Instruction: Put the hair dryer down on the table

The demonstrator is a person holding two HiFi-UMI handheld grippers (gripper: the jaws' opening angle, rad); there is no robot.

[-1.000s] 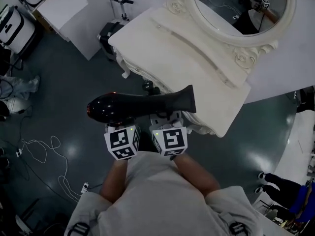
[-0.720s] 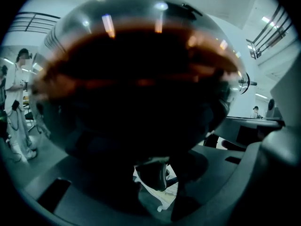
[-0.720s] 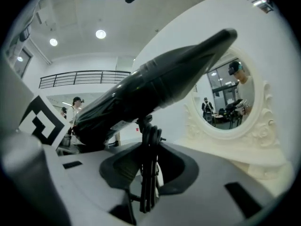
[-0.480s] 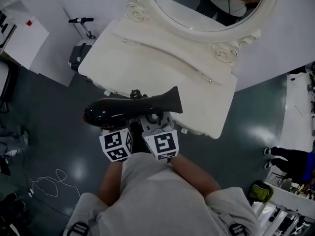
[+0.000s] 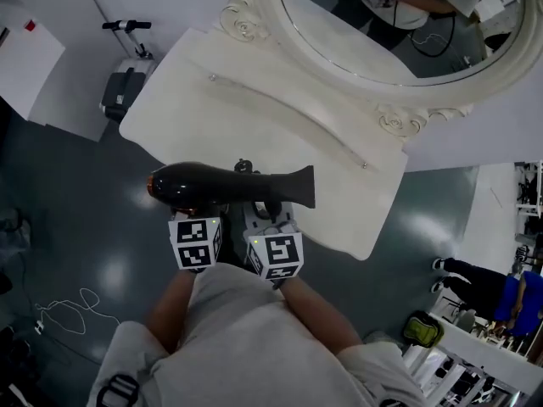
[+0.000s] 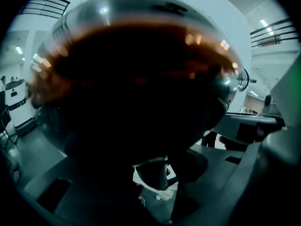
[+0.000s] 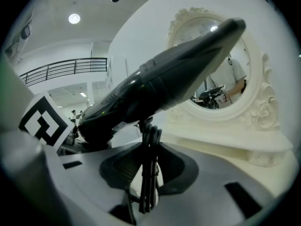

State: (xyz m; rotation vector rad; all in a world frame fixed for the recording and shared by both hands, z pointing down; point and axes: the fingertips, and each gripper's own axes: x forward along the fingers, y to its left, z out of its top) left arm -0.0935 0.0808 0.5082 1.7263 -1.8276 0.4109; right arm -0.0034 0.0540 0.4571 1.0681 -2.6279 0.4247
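Observation:
A glossy black hair dryer (image 5: 229,185) lies level in the air, its nozzle over the front edge of the white vanity table (image 5: 254,117). My left gripper (image 5: 188,212) sits under its rounded rear end and is shut on it; that dark body (image 6: 141,79) fills the left gripper view. My right gripper (image 5: 267,216) is beside it, under the dryer's middle. In the right gripper view the jaws of the right gripper (image 7: 148,173) are shut on the black folded cord (image 7: 149,149) that hangs below the dryer (image 7: 160,88).
An oval mirror (image 5: 399,24) in an ornate white frame stands at the back of the table. A scooter (image 5: 123,83) leans left of the table. Cables (image 5: 59,312) lie on the dark floor at left. A person's legs (image 5: 475,278) and a rack show at right.
The dryer and both grippers have come closer to the table; the nozzle now overlaps its front edge and the dryer lies more level. Both grips are unchanged.

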